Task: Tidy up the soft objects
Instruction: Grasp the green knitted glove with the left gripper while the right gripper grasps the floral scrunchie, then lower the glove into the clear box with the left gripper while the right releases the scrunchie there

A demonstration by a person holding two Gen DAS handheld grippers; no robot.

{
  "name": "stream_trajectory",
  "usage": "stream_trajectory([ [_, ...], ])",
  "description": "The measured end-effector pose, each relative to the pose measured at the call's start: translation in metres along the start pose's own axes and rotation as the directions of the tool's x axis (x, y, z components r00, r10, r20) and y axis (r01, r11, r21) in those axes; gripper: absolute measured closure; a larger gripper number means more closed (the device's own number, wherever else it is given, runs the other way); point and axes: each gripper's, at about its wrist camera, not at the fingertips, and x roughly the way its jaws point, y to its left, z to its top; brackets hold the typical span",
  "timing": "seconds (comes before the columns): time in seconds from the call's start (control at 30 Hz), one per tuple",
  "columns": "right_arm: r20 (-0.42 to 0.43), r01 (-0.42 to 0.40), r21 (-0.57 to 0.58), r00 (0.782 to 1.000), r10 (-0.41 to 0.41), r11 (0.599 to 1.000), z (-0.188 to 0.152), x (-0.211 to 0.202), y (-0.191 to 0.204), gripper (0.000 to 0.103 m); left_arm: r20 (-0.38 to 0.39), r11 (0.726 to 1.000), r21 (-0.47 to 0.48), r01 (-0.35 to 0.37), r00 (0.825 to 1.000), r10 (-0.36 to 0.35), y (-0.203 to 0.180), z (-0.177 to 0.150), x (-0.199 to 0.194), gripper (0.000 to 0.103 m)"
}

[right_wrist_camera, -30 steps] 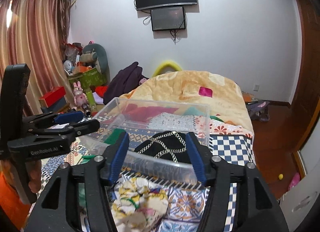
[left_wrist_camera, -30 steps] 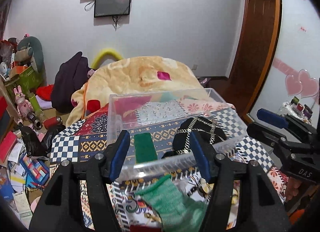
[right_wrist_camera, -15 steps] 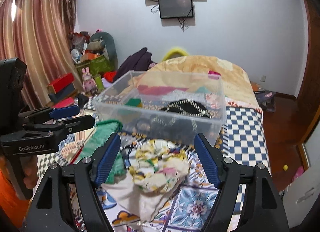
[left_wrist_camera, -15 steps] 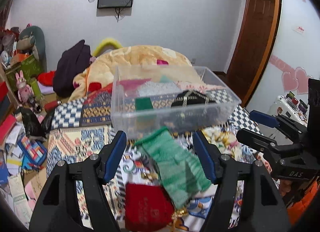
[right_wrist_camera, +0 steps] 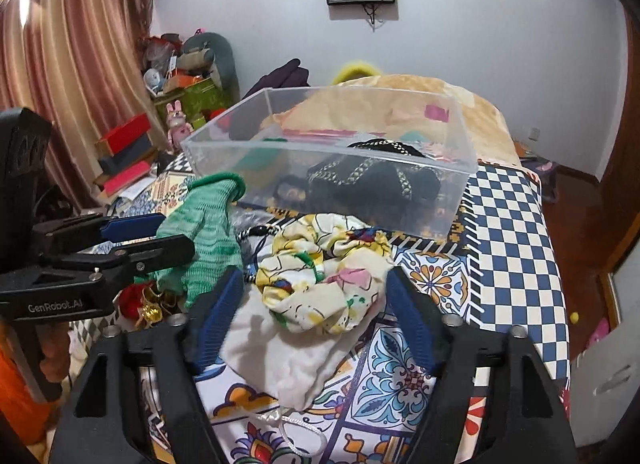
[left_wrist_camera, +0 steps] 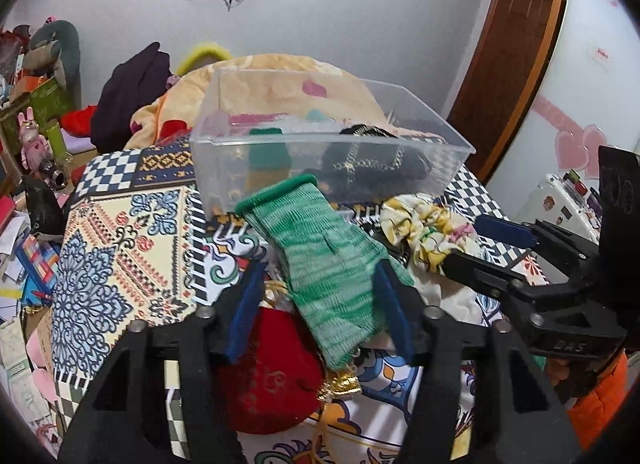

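Observation:
A green knit glove [left_wrist_camera: 324, 260] lies on the patterned bedspread in front of a clear plastic bin [left_wrist_camera: 448, 152]. My left gripper [left_wrist_camera: 320, 296] is open, its fingers on either side of the glove's lower part. A red pouch [left_wrist_camera: 276, 368] lies under the glove. My right gripper [right_wrist_camera: 316, 312] is open around a floral scrunchie [right_wrist_camera: 320, 276] that rests on a white cloth bag [right_wrist_camera: 296, 364]. The bin [right_wrist_camera: 224, 152] holds a black item with a gold chain [right_wrist_camera: 376, 172] and a green item [left_wrist_camera: 266, 148].
A peach blanket [right_wrist_camera: 476, 112] is heaped behind the bin. Clutter, boxes and toys [left_wrist_camera: 36, 136] crowd the floor on the left. The bed's right edge [right_wrist_camera: 560, 272] drops to a wooden floor. A door [left_wrist_camera: 508, 64] stands at the right.
Both grippers have pulled back from the bin and come down over the pile in front. The left now straddles the green glove, the right the scrunchie.

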Motion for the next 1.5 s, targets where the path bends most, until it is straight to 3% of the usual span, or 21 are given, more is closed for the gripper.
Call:
stream_trajectory([
  [0.07,-0.017,0.000,-0.009,1.000,-0.001,1.000,-0.001,0.003,0.001,0.055,-0.010,1.000,0.004,0.012,1.000,-0.012,-0.002,-0.002,0.001,0.064],
  [0.33,-0.010,0.004,0.000,1.000,-0.004,1.000,-0.003,0.000,-0.005,0.090,0.016,1.000,0.014,0.006,1.000,-0.006,-0.006,-0.003,-0.006,0.083],
  [0.8,0.115,0.042,0.005,0.993,-0.043,0.999,0.012,-0.036,-0.006,0.096,0.157,0.999,0.036,-0.012,0.988,0.006,-0.012,0.017,-0.048,0.087],
  [1.27,0.295,0.082,-0.005,0.952,-0.077,0.997,0.051,-0.078,-0.008,0.096,0.312,0.998,0.036,-0.053,0.949,0.039,-0.010,0.062,-0.073,0.087],
  [1.5,0.346,0.089,0.009,0.934,-0.087,0.996,0.074,-0.072,-0.014,0.096,0.362,0.992,0.060,-0.115,0.928,0.085,-0.017,0.088,-0.064,0.087],
])
